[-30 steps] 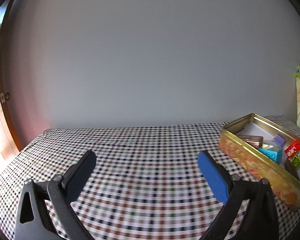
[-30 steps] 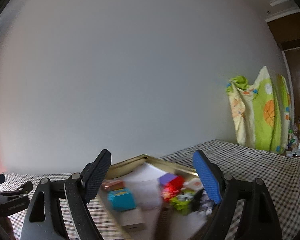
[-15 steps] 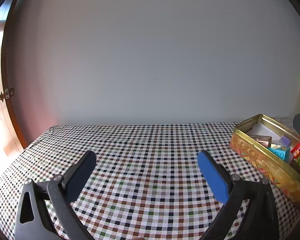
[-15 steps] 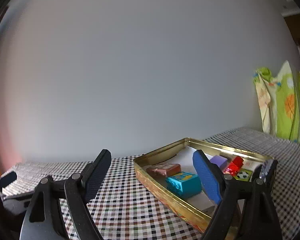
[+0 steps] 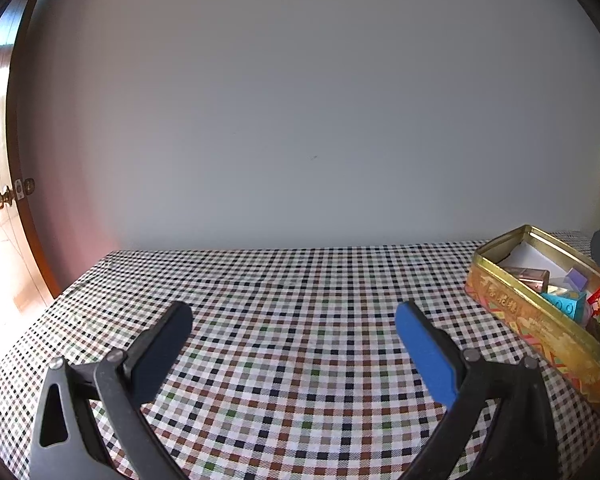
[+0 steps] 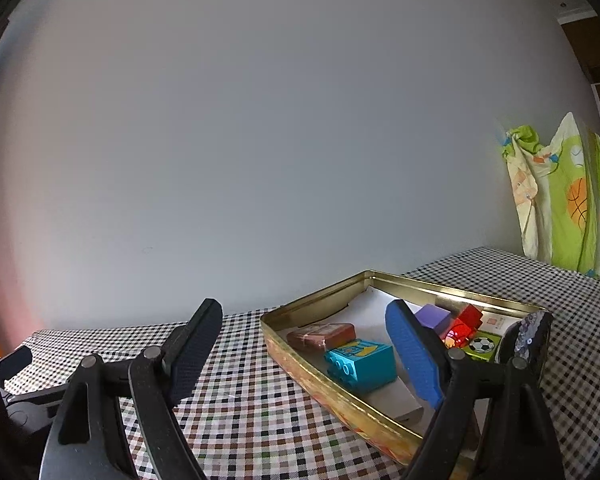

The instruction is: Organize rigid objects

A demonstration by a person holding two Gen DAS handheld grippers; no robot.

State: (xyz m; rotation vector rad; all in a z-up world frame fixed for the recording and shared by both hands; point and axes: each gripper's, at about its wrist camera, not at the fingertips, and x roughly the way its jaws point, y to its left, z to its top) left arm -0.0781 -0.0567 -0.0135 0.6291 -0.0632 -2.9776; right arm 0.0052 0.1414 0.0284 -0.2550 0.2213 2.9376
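Both claws hang empty w/ jaws wide apart: left gripper (image 5: 294, 322) over bare checked tablecloth (image 5: 284, 280), right gripper (image 6: 304, 322) at the near-left corner of the gold tin (image 6: 300, 326). Toys all sit inside the tin: teal block (image 6: 362, 364), brown bar (image 6: 320, 336), purple block (image 6: 432, 316), red block (image 6: 466, 320), football tile (image 6: 482, 345). Looks like a between-picks pause, maybe near done. Next move, probably: pick a piece, line up, close on it.
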